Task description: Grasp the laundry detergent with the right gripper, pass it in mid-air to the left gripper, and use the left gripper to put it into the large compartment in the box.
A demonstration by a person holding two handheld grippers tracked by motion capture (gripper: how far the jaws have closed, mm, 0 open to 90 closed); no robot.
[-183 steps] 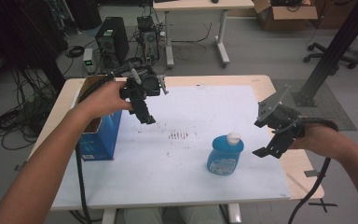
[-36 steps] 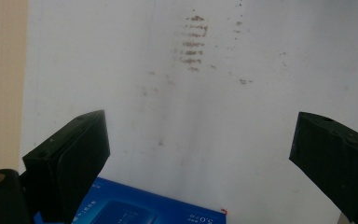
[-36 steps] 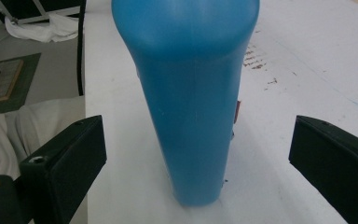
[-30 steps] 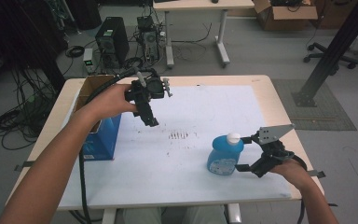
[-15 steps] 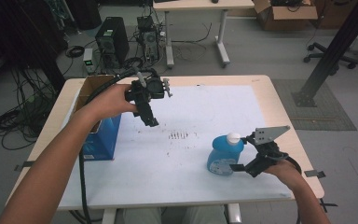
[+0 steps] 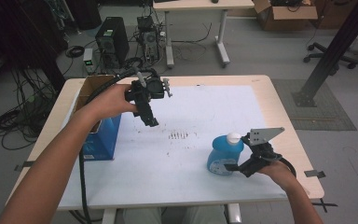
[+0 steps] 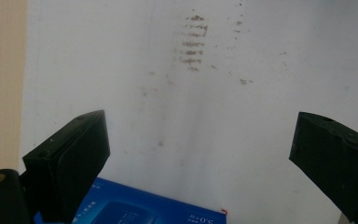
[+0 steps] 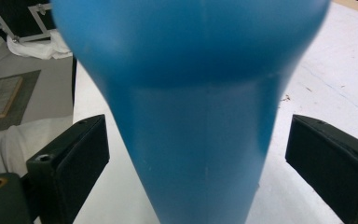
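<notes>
Since about six sec. ago the right gripper [image 6: 233, 166] has come down from the air at the right edge of the high view to the table level, and in the last second it has slid in toward the rounded blue plastic bottle with the white cap [image 6: 224, 154], which stands upright in the lower right of the high view, on the white sheet covering the table [image 6: 205, 109]. I judge this as the approach for a grasp, almost finished but not yet made. In the right gripper view the blue bottle [image 8: 191, 93] sits in the middle between the two black jaws, and a gap shows on each side, so the pads do not press on it; the jaws have just been closing a little, yet they are wide apart (the bottle is inside, not gripped). The left gripper [image 6: 150, 122] hovers in the upper left of the high view, beside the open blue cardboard box [image 6: 100, 140]; its jaws are spread wide and hold nothing, w/ the stained sheet below them in the left gripper view.
</notes>
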